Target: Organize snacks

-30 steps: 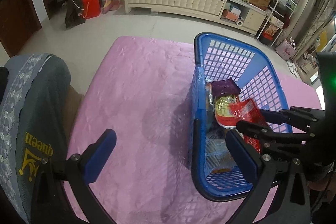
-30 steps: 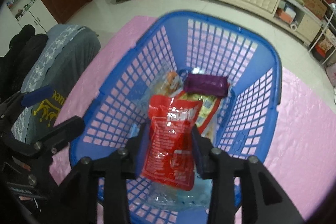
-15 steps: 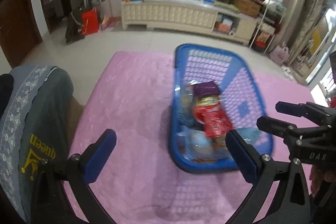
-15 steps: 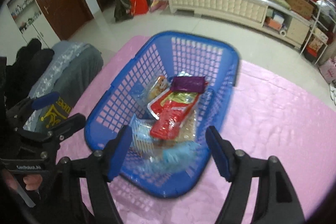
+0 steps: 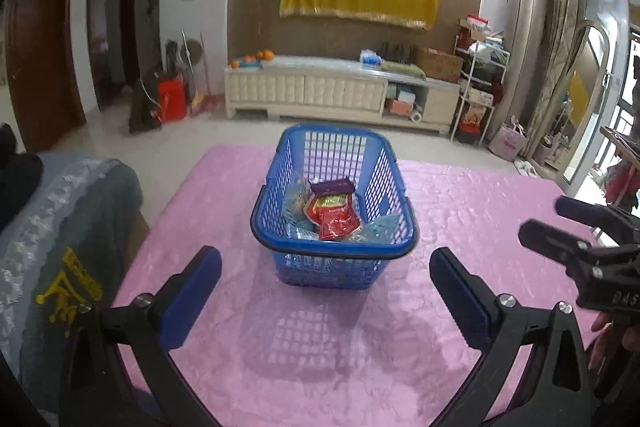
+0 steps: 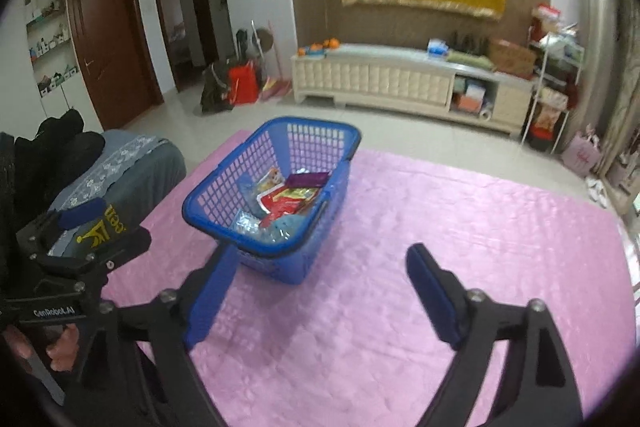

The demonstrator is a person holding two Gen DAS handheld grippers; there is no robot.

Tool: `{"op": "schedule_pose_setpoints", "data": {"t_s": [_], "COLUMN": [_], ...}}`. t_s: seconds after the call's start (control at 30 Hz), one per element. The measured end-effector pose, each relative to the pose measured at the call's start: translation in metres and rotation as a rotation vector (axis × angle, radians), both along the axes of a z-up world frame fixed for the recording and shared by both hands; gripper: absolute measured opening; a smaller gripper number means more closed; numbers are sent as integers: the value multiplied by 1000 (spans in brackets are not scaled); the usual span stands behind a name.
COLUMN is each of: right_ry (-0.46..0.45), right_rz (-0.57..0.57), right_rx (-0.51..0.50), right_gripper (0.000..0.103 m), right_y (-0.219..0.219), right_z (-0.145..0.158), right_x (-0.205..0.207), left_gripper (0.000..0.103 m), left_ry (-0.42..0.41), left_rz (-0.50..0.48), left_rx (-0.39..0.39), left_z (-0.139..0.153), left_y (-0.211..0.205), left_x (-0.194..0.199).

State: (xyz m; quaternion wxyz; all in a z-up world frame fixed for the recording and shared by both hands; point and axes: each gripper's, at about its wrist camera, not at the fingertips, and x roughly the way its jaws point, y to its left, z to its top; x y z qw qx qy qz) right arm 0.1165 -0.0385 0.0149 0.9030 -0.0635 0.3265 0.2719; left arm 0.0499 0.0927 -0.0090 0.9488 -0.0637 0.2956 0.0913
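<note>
A blue plastic basket (image 5: 384, 163) stands on the pink cloth (image 5: 304, 347); it also shows in the right wrist view (image 6: 224, 179). Inside lie several snack packets: a red packet (image 5: 334, 221) on top, a purple one (image 5: 333, 187) behind it, and clear bluish bags. The red packet (image 6: 282, 205) and the purple one (image 6: 308, 179) show in the right wrist view too. My left gripper (image 5: 324, 291) is open and empty, held back from the basket's near end. My right gripper (image 6: 316, 289) is open and empty, near and to the right of the basket.
A grey chair cover with yellow print (image 5: 60, 267) stands at the table's left edge. Beyond the table are a tiled floor, a white low cabinet (image 5: 340, 91) and shelves at the right. The right gripper shows in the left wrist view (image 5: 576, 227).
My right gripper let go of the red packet, which now lies in the basket. Both grippers have pulled back and up from the basket.
</note>
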Motion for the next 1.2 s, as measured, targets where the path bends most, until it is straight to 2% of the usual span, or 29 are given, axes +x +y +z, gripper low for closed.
{"op": "schedule_pose_setpoints", "data": {"t_s": [0.07, 0.2, 0.37, 0.47, 0.67, 0.8, 1.2], "right_ry": [-34, -106, -150, -204, -214, -217, -224], "right_rz": [-34, -127, -167, -201, -179, -172, -156], "right_rx": [10, 26, 72, 97, 125, 148, 135], "right_gripper": [103, 103, 103, 103, 103, 103, 103], "right_y": [-12, -37, -58, -66, -73, -77, -74], "right_z": [1, 5, 11, 16, 16, 14, 11], "right_x": [-12, -39, -69, -87, -109, -119, -129], "left_gripper": [103, 103, 103, 103, 103, 103, 103], "left_ry": [-49, -82, -137, -141, -135, -139, -123], "left_rz": [5, 21, 1, -9, -50, -49, -45], "left_rx": [1, 51, 29, 54, 54, 88, 69], "left_z": [7, 15, 22, 24, 24, 26, 22], "left_y": [-10, -28, -44, -55, -72, -84, -83], "left_x": [-17, -34, -62, -73, -86, -91, -90]}}
